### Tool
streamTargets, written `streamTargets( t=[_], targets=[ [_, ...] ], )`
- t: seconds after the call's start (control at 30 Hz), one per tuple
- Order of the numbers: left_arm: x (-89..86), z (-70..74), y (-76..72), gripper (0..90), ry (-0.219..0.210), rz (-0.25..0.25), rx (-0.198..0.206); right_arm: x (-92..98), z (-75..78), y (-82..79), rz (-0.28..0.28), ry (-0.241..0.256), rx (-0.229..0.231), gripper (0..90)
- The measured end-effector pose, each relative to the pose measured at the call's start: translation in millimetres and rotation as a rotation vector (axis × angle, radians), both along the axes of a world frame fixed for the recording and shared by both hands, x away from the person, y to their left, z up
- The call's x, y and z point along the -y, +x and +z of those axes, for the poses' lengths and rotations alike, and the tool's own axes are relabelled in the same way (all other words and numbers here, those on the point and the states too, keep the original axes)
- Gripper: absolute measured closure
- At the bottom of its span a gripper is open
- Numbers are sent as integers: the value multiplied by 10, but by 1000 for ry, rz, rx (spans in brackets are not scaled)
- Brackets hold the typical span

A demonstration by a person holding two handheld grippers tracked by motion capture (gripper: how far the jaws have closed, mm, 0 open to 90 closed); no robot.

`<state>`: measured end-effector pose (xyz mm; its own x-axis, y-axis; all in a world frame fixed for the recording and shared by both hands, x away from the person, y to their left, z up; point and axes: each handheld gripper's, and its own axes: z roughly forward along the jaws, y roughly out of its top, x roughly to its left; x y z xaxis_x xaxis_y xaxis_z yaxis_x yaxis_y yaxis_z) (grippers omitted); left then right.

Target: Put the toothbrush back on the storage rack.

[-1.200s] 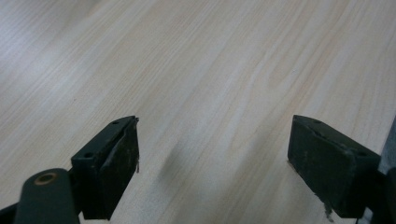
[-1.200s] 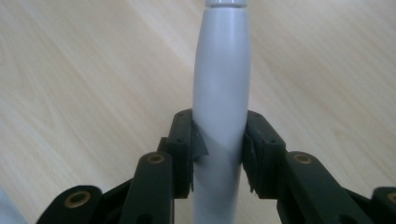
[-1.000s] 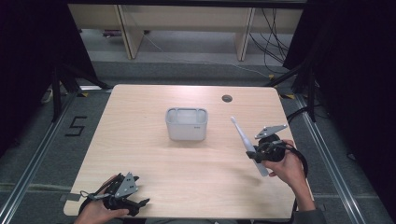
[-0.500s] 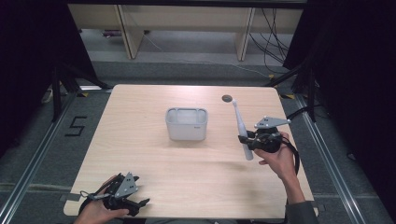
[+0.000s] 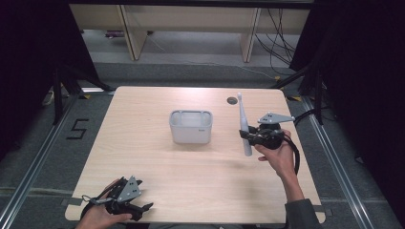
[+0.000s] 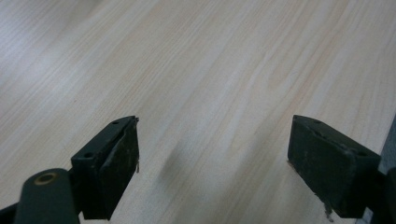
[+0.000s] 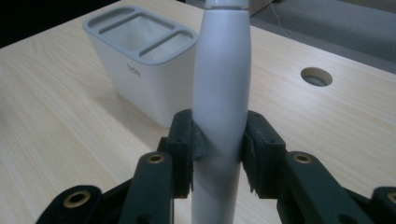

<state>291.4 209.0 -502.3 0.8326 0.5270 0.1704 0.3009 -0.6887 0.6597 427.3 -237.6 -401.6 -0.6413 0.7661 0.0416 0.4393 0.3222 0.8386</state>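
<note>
The right gripper (image 5: 251, 136), its jaws clenched on the thick lower body of a smooth white electric toothbrush (image 7: 222, 88), carries it upright above the worktop (image 5: 143, 143), long axis near vertical with the narrow neck uppermost. The target, a matte white plastic holder (image 5: 191, 127) with a grey rim and three open compartments, stands just to the left of the brush, well nearer this hand. The left gripper (image 5: 125, 200) rests at the near-left corner, jaws released over bare pale wood grain.
</note>
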Motion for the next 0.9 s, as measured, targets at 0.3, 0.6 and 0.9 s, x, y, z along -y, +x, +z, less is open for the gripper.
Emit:
streamTargets(
  t=[0.3,0.6,0.9],
  targets=[
    [-4,5,3,163,-2,-8,-4,-121,109,138,-31,54,12,668],
    [-6,2,7,163,15,-6,2,-229,132,269,-30,80,23,668],
    [0,1,0,163,6,-6,0,-355,183,374,-19,98,8,668]
  ],
)
